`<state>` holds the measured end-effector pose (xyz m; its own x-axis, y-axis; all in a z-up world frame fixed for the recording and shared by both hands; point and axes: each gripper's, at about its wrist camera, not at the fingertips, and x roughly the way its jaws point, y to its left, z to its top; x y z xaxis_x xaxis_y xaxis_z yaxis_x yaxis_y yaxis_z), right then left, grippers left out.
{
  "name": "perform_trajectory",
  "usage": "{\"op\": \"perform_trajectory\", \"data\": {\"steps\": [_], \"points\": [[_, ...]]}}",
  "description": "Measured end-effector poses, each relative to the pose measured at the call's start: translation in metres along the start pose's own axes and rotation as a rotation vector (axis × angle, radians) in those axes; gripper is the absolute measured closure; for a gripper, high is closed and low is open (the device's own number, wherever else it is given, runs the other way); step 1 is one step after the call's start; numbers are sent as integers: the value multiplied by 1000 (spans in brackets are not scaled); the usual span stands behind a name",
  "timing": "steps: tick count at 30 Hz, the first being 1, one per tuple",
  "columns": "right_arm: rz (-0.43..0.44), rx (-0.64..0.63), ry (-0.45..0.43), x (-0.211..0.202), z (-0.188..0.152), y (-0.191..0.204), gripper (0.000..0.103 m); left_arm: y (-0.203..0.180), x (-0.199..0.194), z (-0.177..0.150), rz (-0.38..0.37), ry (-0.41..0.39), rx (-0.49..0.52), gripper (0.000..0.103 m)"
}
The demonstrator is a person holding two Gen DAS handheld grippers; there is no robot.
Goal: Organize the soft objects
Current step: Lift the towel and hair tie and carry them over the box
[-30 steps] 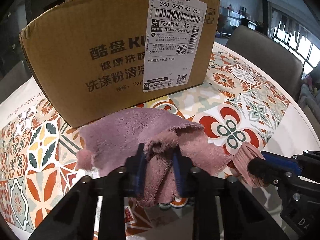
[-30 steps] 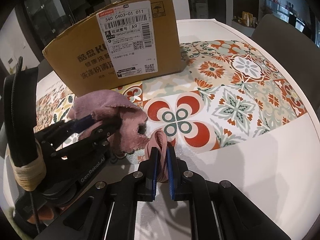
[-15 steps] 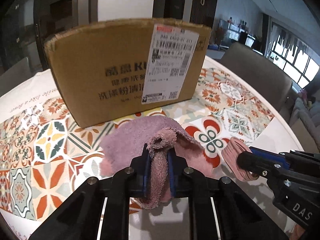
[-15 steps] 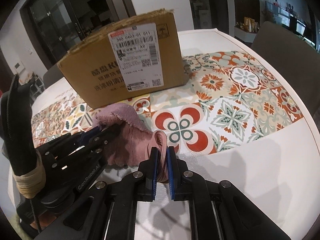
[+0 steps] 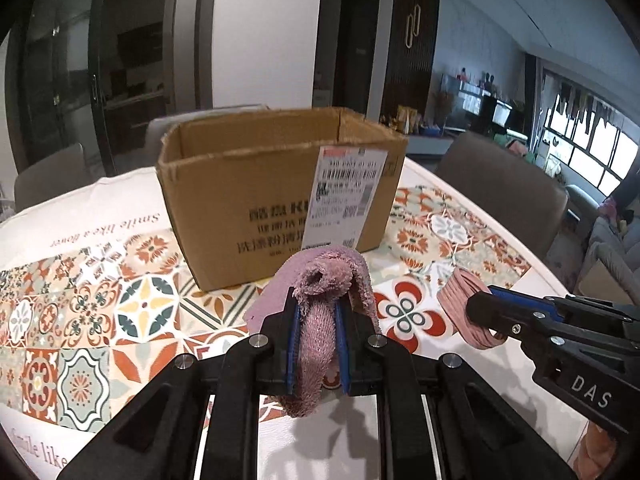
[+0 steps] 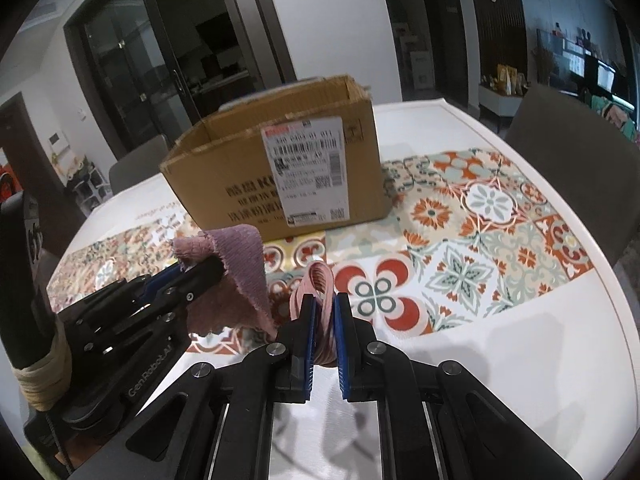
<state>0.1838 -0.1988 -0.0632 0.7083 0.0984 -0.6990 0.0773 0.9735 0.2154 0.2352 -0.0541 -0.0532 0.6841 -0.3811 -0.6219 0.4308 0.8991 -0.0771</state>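
Dining room; round white table (image 5: 472,200) with one tile-patterned mat (image 5: 132,304) in orange, teal and cream; dark glass doors behind; grey chairs at the rim.

One cardboard box (image 5: 256,196), top open, one white shipping label (image 5: 344,196) on its near face, standing on the mat.

Soft objects, two. One mauve terry cloth (image 5: 320,300), bunched and fraying at the edge, clamped between the blue pads of the left gripper (image 5: 316,344), clear of the table, in front of the box. One pink ribbed band (image 6: 320,292), looped, pinched in the right gripper (image 6: 324,332), whose jaws stand narrow, just beside the cloth.

Against a second ago: both items lay on the mat; both now hang above it, and the box's open interior has come into view.
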Motion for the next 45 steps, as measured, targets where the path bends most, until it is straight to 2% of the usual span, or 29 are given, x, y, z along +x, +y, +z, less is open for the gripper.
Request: {"op": "perform_trajectory", "data": {"steps": [23, 45], "points": [[40, -68, -187, -52, 38, 26, 92, 6, -72, 38, 45, -223, 19, 86], [70, -120, -352, -70, 91, 38, 92, 11, -95, 89, 108, -418, 66, 86]]}}
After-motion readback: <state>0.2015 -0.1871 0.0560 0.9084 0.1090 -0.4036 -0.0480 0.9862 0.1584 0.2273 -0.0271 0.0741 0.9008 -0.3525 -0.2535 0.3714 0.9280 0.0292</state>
